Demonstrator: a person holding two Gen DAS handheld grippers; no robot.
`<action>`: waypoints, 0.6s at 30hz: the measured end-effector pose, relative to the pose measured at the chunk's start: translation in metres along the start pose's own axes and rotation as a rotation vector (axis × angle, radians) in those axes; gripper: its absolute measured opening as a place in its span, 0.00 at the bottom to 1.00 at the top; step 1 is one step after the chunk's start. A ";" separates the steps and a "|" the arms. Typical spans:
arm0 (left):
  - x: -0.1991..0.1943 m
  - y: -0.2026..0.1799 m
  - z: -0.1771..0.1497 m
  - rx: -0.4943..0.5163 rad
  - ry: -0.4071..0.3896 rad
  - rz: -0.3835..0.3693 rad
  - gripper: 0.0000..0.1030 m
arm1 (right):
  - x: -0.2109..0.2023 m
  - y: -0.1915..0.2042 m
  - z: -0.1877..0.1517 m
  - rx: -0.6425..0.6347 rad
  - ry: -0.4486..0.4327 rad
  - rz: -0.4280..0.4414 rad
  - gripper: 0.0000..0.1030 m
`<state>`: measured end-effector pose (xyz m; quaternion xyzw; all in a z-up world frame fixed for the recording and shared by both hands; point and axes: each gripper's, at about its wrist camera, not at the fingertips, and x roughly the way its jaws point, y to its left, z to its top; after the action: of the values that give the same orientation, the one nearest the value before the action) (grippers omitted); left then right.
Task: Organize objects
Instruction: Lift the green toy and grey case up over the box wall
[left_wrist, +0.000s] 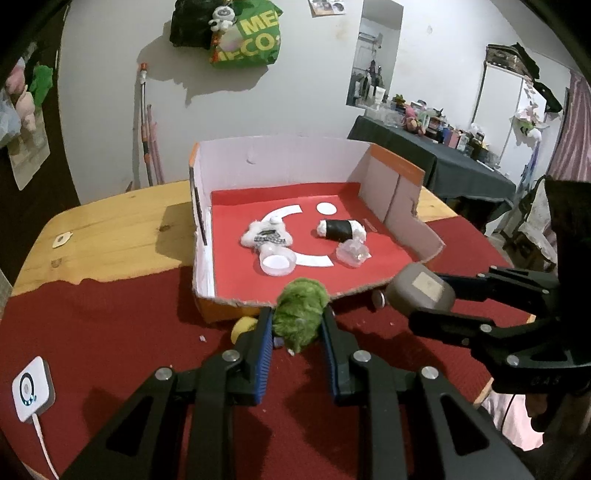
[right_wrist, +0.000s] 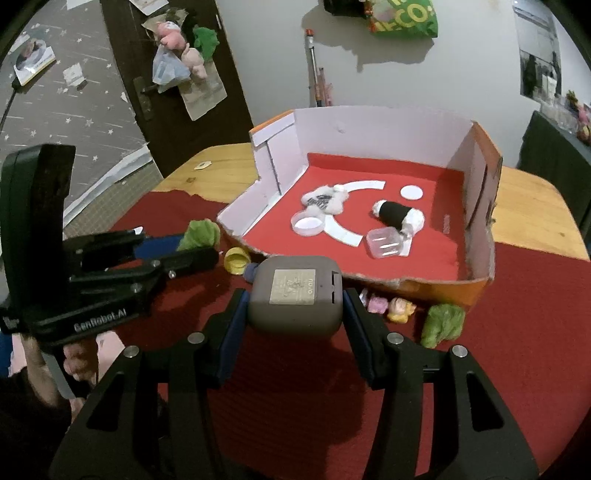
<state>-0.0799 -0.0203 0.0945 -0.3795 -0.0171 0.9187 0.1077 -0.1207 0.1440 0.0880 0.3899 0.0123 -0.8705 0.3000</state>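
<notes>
- Showing two grips at once, just in front of the box (left_wrist: 280, 162), above the red cloth (left_wrist: 110, 332).
- Left gripper (left_wrist: 297, 325): pinched on the green plush (left_wrist: 301, 314), pads squeezed into its flanks, pile bulging above and below them; held just short of the box's torn front edge.
- Judged soft, light and compressible; unlikely to slip from ribbed pads, likely to sag or snag on the ragged cardboard; best taken across the middle of the body, as done.
- Right gripper (right_wrist: 293, 317): clamped on the grey case (right_wrist: 293, 299) by its two side faces, label facing up; held near the front edge, well toward the middle.
- Judged rigid, smooth and rounded at the corners, heavier than the plush; prone to slide or pivot if gripped near a corner; flat sides offered the surest hold.
- Already lying on the red floor of the box: white plush (right_wrist: 325, 199), black roll (right_wrist: 397, 214), round lid (right_wrist: 306, 225), clear tub (right_wrist: 386, 243).
- Left outside on the cloth: yellow cap (right_wrist: 236, 258), second green plush (right_wrist: 443, 325), small pink and yellow figures (right_wrist: 391, 306) against the front wall.
- Suggested, as a judgement only: lifted clear of the front edge before release.
</notes>
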 end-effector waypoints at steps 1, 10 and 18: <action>0.002 0.001 0.004 -0.003 0.004 -0.011 0.25 | -0.001 -0.003 0.003 0.009 -0.003 0.004 0.48; 0.028 -0.003 0.029 0.056 0.035 0.003 0.25 | 0.007 -0.026 0.024 0.037 0.017 -0.008 0.48; 0.055 0.009 0.041 0.048 0.139 -0.030 0.25 | 0.034 -0.044 0.039 0.064 0.104 0.034 0.48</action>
<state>-0.1482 -0.0152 0.0848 -0.4395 0.0065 0.8885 0.1315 -0.1873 0.1525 0.0824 0.4443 -0.0065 -0.8438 0.3010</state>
